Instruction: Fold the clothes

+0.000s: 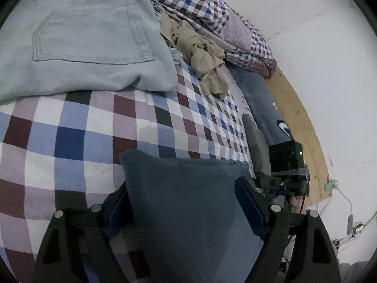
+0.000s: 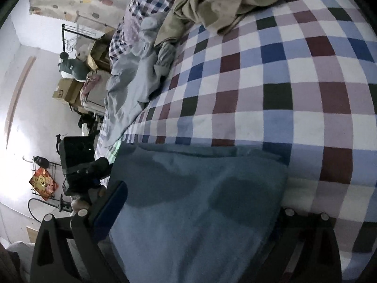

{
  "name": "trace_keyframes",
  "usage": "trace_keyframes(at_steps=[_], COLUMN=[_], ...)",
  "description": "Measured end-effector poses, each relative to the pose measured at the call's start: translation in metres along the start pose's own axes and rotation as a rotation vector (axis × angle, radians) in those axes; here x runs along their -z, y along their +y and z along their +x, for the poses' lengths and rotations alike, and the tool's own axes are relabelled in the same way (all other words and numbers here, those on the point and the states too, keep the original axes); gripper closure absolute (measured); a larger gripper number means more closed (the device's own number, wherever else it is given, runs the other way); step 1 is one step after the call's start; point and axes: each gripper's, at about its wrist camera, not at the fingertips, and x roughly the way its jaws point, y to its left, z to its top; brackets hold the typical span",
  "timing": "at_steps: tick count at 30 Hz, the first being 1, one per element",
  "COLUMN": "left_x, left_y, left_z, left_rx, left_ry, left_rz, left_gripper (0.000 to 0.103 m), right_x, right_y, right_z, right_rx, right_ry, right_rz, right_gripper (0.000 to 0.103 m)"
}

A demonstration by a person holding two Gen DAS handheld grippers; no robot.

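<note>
Partly hidden — right tongs [image 2: 200, 212] fingertip under blue cloth [image 2: 188, 200].

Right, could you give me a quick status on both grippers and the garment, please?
Left gripper and right gripper both open around blue garment. Garment on checked bedspread. Nothing in the way; khaki heap lies further back.

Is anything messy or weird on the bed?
Yes. A tan garment lies knotted and crumpled on the checked bedsheet, not folded like the pale jeans beside it. The blue cloth between the left gripper fingers shows darker patches, maybe damp or just shadow.
</note>
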Motion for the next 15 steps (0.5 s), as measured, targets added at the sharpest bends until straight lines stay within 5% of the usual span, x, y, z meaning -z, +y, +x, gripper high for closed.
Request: trace_keyframes(at_steps=[4,6,9,11,15], left_x=[0.000,0.000,0.000,0.000,0.002], left_y=[0.007,0.011,0.016,0.019,0.019], left_z=[-0.004,-0.006,-0.008,-0.008,-0.007], left_rx=[-0.023,-0.034,-0.045,-0.042,-0.038], left_ry=[-0.006,-0.010,-0.011,-0.008,0.002], left_rz=[-0.036,-0.053,-0.075,-0.083,-0.082], left_gripper=[0.023,0.042,0.070,0.074,0.074], right_x=[0.006,0.009,0.013,0.015,0.017], right_y=[-0.001,-0.004,-0.009,-0.016,-0.018], right_z=[-0.005,-0.009,-0.014,-0.019,-0.022], right_rx=[-0.006,0.017,0.057,0.079,0.085], right_ry=[-0.012,-0.022,-0.036,-0.047,-0.059], right_rz=[0.002,0.006,0.014,0.028,0.024], right_gripper=[0.005,0.013,0.038,0.062,0.070])
